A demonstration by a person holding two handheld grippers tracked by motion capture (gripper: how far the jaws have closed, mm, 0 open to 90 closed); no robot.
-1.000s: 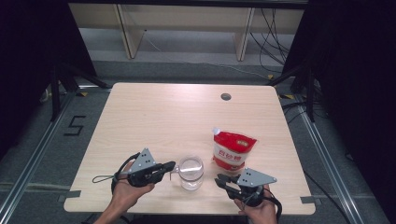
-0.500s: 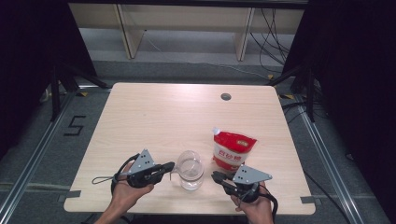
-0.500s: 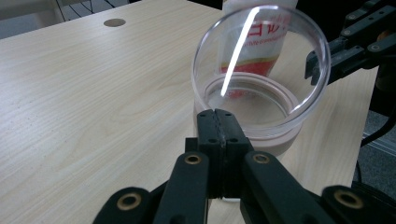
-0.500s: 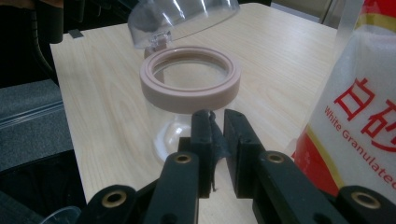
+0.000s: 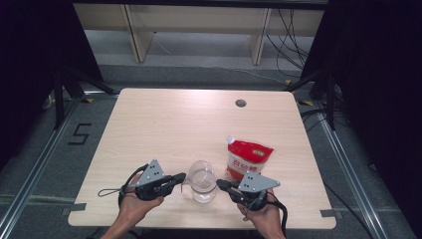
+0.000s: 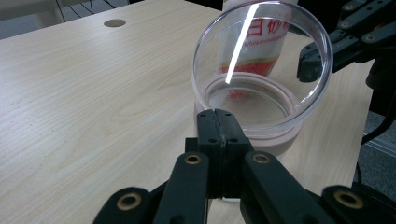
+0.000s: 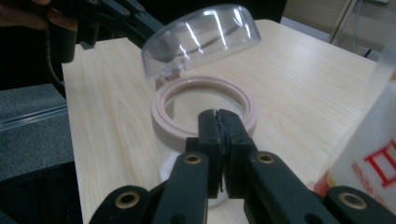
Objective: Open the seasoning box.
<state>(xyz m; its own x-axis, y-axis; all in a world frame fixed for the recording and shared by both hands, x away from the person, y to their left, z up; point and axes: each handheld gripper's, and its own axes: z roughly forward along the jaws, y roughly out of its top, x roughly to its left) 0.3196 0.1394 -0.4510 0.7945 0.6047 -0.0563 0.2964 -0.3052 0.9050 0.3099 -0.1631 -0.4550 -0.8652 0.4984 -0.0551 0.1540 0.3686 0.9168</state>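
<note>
Nearest the person, the left gripper (image 5: pixel 180 178) is resting with its jaws pressed flat together and nothing between them, its tips sitting just beside the left side of the clear jar (image 5: pixel 201 181). The right gripper (image 5: pixel 220 184) is pointing at the jar from the other side; its jaws have just been closing and are now meeting with nothing in them. The jar is standing upright between the two, close to the near edge of the table (image 5: pixel 174 124). Its clear lid (image 7: pixel 201 39) is tilting up off the pinkish ring (image 7: pixel 161 112), leaving the mouth open, probably for filling. Just behind the right gripper a red pouch (image 5: pixel 249 158) is lying near the jar, apparently being kept within easy reach as what goes in. The near edge is leaving little room to draw the jar back. Beyond, bare wood is stretching to the cable hole (image 5: pixel 241 103), giving plenty of space for moving.
</note>
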